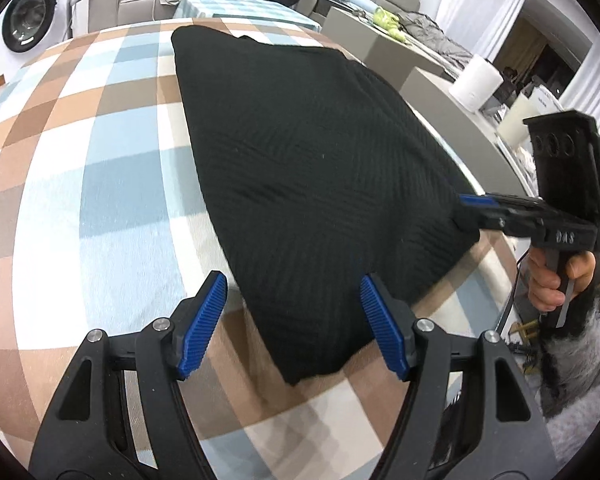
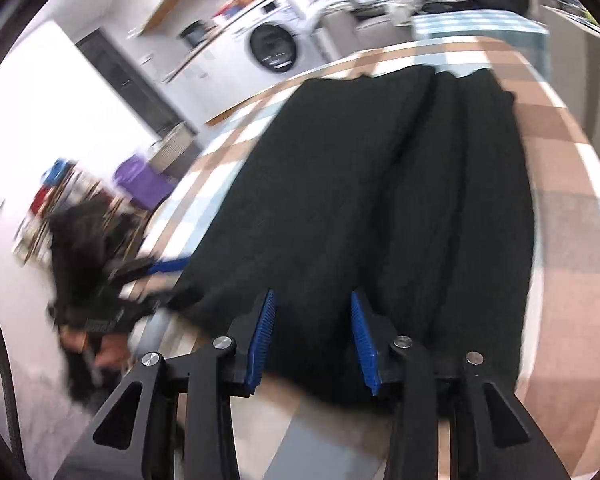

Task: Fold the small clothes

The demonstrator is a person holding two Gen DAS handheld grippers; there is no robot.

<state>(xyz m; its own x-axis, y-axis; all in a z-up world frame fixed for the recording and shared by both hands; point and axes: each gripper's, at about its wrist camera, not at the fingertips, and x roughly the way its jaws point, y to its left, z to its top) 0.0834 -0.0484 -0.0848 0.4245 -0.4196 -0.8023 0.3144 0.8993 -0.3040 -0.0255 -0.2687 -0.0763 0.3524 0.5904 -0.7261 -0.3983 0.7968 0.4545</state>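
On my left wrist feed the left tongs (image 1: pixel 292 324) stand spread wide, their blue pads on either side of the near corner of the black cloth (image 1: pixel 300 184), with nothing pinched between them. The cloth lies flat on the checked desk (image 1: pixel 80 200), a dark ribbed knit that runs from the near edge toward the far edge, narrower at the far end. At the cloth's right corner I see the right tongs (image 1: pixel 470 210) coming in from the side, their blue tips at the fabric's edge; from here they look nearly together on the hem, though I cannot tell for sure that they pinch it. A hand (image 1: pixel 556 280) grips the handle below them. On the right wrist feed, which is blurred, the right tongs (image 2: pixel 312 340) show a moderate gap between the pads, and the cloth (image 2: pixel 380 200) fills that gap, so the fabric sits between the pads, but I cannot tell whether they are pressing it. In this view the cloth shows long lengthwise folds and stretches away toward the desk's (image 2: pixel 560 200) far edge. The left tongs (image 2: pixel 168 268) appear as a smeared blue streak at the cloth's left edge, near the desk's left edge. Beyond the desk's far edge stands a washer (image 1: pixel 32 16), and a white roll (image 1: pixel 476 82) sits off the desk's right side.
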